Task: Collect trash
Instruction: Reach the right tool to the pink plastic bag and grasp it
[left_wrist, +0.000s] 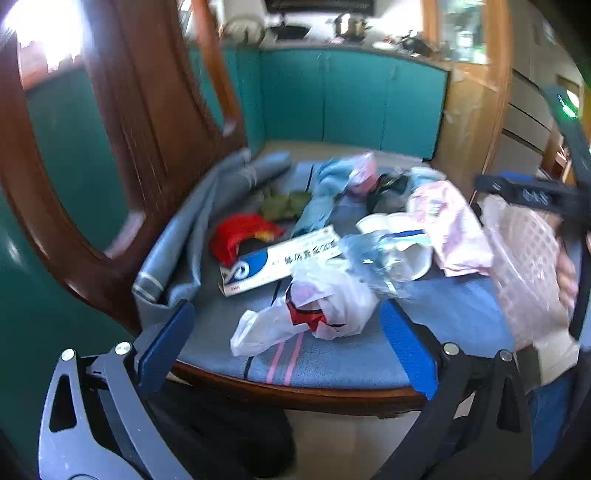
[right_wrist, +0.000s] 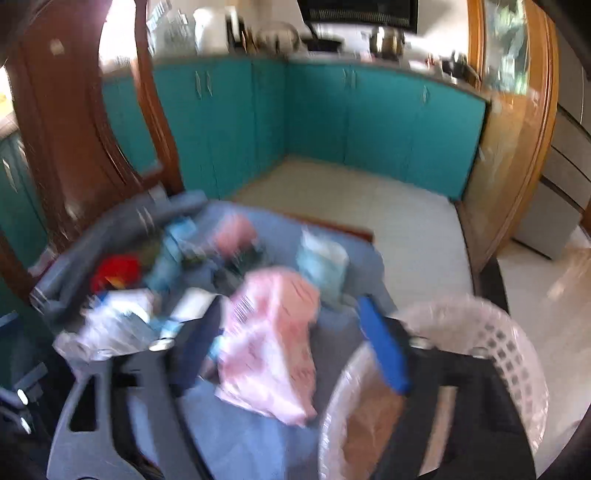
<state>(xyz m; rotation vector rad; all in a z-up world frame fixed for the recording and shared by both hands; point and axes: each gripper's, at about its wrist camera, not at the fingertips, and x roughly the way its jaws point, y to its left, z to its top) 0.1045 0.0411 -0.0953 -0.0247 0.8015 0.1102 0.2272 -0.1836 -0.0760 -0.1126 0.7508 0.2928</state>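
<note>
Teal cabinets (right_wrist: 369, 118) line the far wall behind a wooden chair back (left_wrist: 122, 122), near a tiled floor (right_wrist: 369, 206).

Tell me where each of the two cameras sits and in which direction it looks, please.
Left wrist: on the left claw, looking down over the chair seat at a white bag; its open blue fingers show, plus the right claw and a hand.
Right wrist: on the right claw, looking down at a pink bag between its fingers and the basket.
Shared: seat, trash, basket, teal cabinets.
</note>
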